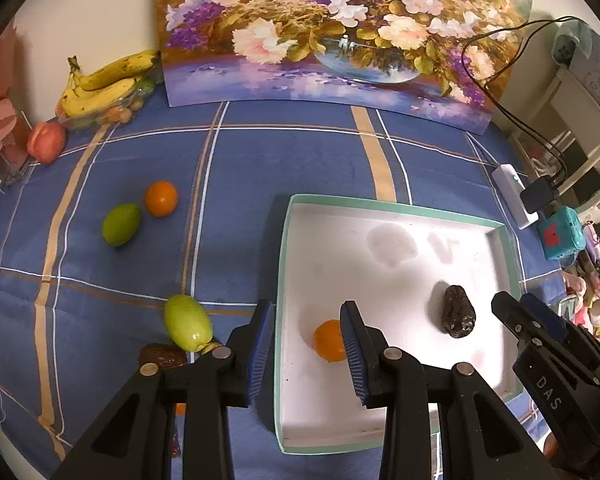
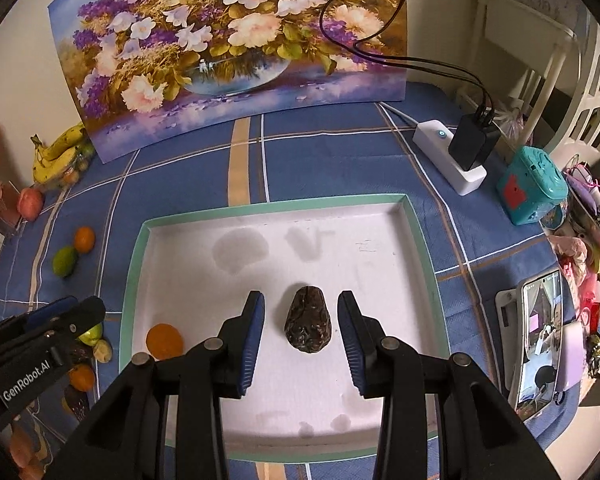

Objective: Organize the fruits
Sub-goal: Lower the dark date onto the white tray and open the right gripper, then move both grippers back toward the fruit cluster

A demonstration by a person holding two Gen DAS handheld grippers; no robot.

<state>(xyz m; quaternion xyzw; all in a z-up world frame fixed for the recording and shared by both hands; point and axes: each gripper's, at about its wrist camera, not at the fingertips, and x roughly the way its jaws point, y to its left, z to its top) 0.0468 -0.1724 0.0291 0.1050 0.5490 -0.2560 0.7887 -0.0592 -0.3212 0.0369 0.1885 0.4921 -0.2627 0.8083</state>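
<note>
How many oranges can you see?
3: one in the white tray, one on the cloth beside a green fruit, one by the left gripper. More may be hidden.

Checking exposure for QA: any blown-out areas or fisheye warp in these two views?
Left wrist: tray floor nearly washed out white, painting edge bowed. Right wrist: tray better exposed, stains visible; black vignette in both views' corners.

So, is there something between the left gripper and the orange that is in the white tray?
Nothing visible. The left gripper is open over the near left wall of the white tray, and the orange lies just beyond its right finger. The dark fruit sits apart, farther right.
</note>
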